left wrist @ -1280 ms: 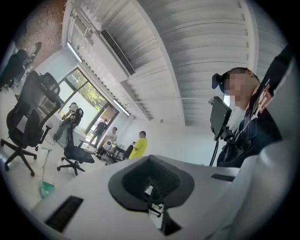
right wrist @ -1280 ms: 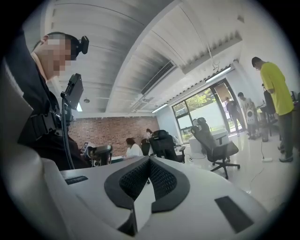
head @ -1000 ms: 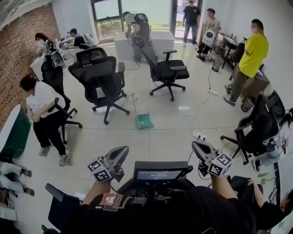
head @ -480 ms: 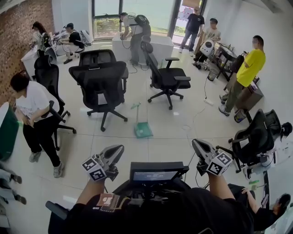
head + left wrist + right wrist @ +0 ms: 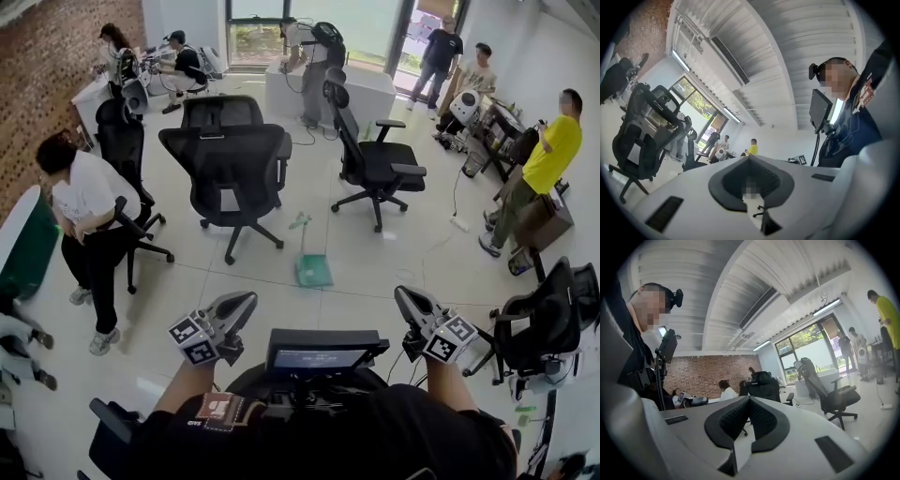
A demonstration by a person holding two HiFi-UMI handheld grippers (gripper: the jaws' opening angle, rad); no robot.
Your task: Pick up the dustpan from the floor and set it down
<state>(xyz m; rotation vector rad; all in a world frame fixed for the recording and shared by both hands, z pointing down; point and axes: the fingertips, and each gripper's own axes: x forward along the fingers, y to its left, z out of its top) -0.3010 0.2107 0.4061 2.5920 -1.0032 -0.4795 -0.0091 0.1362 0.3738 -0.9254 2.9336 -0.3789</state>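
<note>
The green dustpan (image 5: 314, 270) lies on the pale tiled floor, its long handle (image 5: 301, 225) rising toward the black chairs. It is well ahead of both grippers and apart from them. My left gripper (image 5: 246, 301) is held low at the left and points forward, jaws shut and empty. Mirroring it on the other side, my right gripper (image 5: 401, 294) has its fingertips together with nothing between them. In the left gripper view my left gripper (image 5: 750, 157) aims at chairs and distant people. My right gripper (image 5: 750, 397) faces a brick wall and chairs. Neither gripper view shows the dustpan.
Two black office chairs (image 5: 230, 159) (image 5: 375, 159) stand just beyond the dustpan. A person in a white shirt (image 5: 89, 202) bends at the left. A person in yellow (image 5: 553, 155) stands at the right, near another chair (image 5: 544, 319). A small screen (image 5: 326, 356) sits at my chest.
The whole room has shifted in the head view: the dustpan now sits lower and a little further right, nearer to me. Both grippers keep their shut pose in front of my body.
</note>
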